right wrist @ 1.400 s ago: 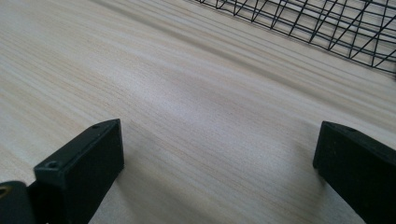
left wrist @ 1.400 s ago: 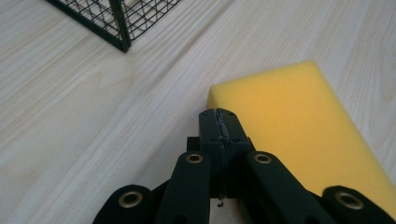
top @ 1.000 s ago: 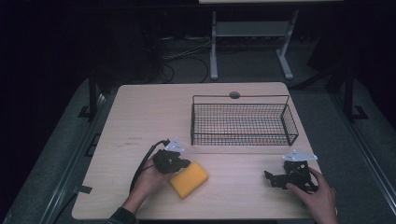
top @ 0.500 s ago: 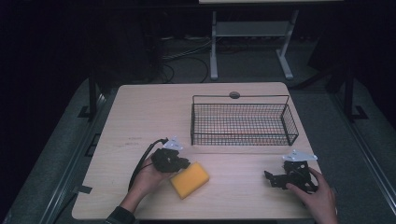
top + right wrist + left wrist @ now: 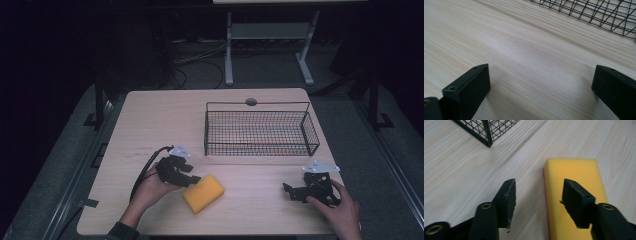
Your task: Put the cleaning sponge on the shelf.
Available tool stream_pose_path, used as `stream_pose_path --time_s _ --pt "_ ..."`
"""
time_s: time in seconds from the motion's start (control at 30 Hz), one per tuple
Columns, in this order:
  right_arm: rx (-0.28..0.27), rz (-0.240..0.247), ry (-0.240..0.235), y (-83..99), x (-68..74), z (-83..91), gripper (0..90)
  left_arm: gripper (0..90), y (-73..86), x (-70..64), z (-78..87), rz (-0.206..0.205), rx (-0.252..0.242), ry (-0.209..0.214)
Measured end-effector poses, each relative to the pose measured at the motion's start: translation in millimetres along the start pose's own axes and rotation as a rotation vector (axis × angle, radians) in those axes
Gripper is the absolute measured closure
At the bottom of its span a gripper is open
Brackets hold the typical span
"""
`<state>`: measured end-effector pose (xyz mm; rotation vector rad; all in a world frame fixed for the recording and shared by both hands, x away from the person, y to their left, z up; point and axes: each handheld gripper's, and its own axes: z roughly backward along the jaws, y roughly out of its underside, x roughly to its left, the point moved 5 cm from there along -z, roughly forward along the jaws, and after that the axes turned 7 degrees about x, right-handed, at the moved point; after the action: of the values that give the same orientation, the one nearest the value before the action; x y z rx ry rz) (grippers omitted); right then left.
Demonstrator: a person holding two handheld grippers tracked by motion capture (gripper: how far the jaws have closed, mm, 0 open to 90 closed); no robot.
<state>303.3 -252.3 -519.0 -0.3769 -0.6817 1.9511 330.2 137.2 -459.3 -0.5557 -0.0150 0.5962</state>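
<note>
One sponge; one wire basket; two claws

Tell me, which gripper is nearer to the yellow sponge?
Left. The left gripper is open right at the yellow sponge, one jaw over it. The right gripper rests far off, near the table's right edge.

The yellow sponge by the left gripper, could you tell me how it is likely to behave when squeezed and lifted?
The yellow sponge looks like foam, so it probably compresses and weighs little. Lying flat on the table, the block seems unlikely to roll.
</note>
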Motion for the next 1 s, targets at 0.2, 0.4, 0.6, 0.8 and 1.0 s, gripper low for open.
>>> stream_pose_path --time_s 0.2,0.4,0.6,0.8,1.0 --pt "0.0 0.0 0.0 0.0 0.0 0.0 1.2 32.1 -1.7 -11.8 1.9 -0.002 0.047 -0.004" --pt "0.0 0.0 0.0 0.0 0.0 0.0 1.2 20.1 -5.6 -24.0 0.6 -0.023 0.094 -0.018" --pt "0.0 0.0 0.0 0.0 0.0 0.0 1.2 14.1 -8.3 -34.3 -7.9 -0.06 0.167 -0.019" --pt "0.0 0.0 0.0 0.0 0.0 0.0 1.2 13.3 -10.0 -40.6 -17.9 -0.063 0.202 -0.014" --pt "0.0 0.0 0.0 0.0 0.0 0.0 1.2 13.1 -11.9 -47.6 -28.0 -0.069 0.231 0.002"
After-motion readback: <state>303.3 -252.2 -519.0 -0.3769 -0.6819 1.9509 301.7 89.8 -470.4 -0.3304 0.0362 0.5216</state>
